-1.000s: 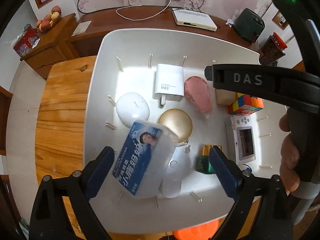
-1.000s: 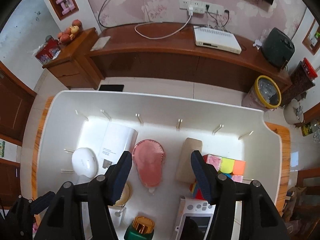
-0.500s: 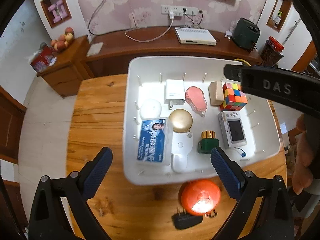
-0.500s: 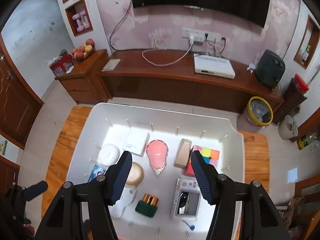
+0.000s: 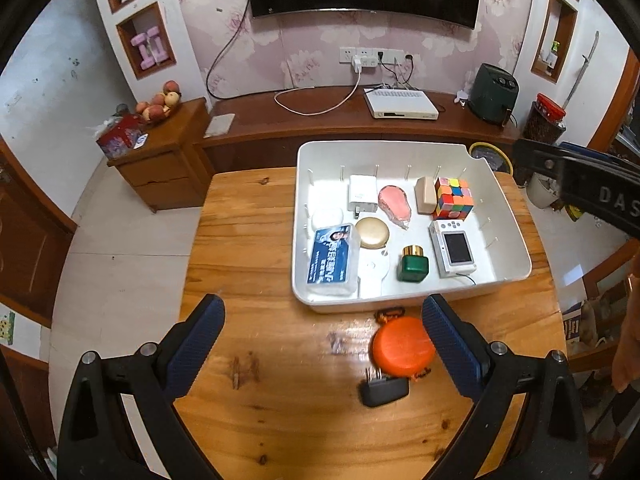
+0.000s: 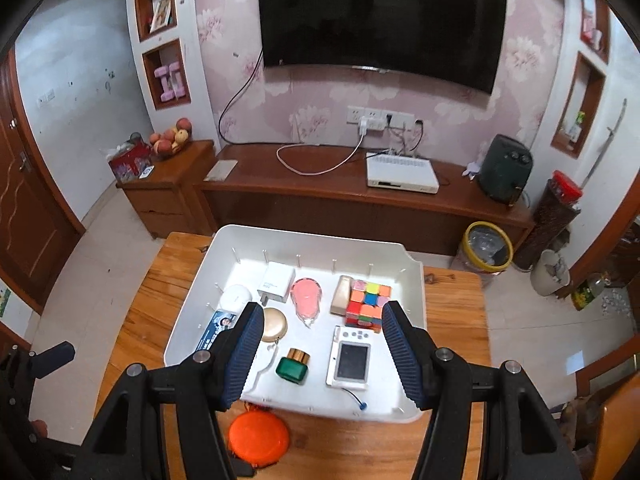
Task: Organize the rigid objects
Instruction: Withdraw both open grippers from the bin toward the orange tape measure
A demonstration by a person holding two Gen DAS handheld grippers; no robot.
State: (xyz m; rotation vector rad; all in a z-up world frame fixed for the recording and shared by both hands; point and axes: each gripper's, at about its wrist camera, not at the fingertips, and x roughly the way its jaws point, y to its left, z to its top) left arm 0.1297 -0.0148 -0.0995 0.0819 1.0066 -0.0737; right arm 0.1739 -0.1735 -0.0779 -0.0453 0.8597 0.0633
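Note:
A white tray [image 5: 514, 240] on the wooden table holds several rigid items: a blue-labelled box [image 5: 332, 258], a gold compact [image 5: 372, 233], a green bottle [image 5: 414, 266], a white camera [image 5: 454, 248], a colour cube [image 5: 452, 197] and a white charger [image 5: 363, 198]. An orange round case [image 5: 403, 346] and a black plug [image 5: 384, 390] lie on the table in front of the tray. My left gripper [image 5: 324, 344] hangs open above the table, with nothing in it. My right gripper [image 6: 324, 356] is open high over the tray [image 6: 416, 280], also with nothing in it.
The table [image 5: 248, 248] shows bare wood left of the tray. Beyond it stand a low wooden TV bench [image 6: 320, 196], a side cabinet with fruit [image 6: 168, 176] and a yellow-rimmed bin [image 6: 486, 246]. A chair back [image 6: 616, 432] is at the lower right.
Both grippers have risen and drawn back from the tray, so the whole table now shows. The blue-labelled box, tilted a second ago, lies flat in the tray's front left.

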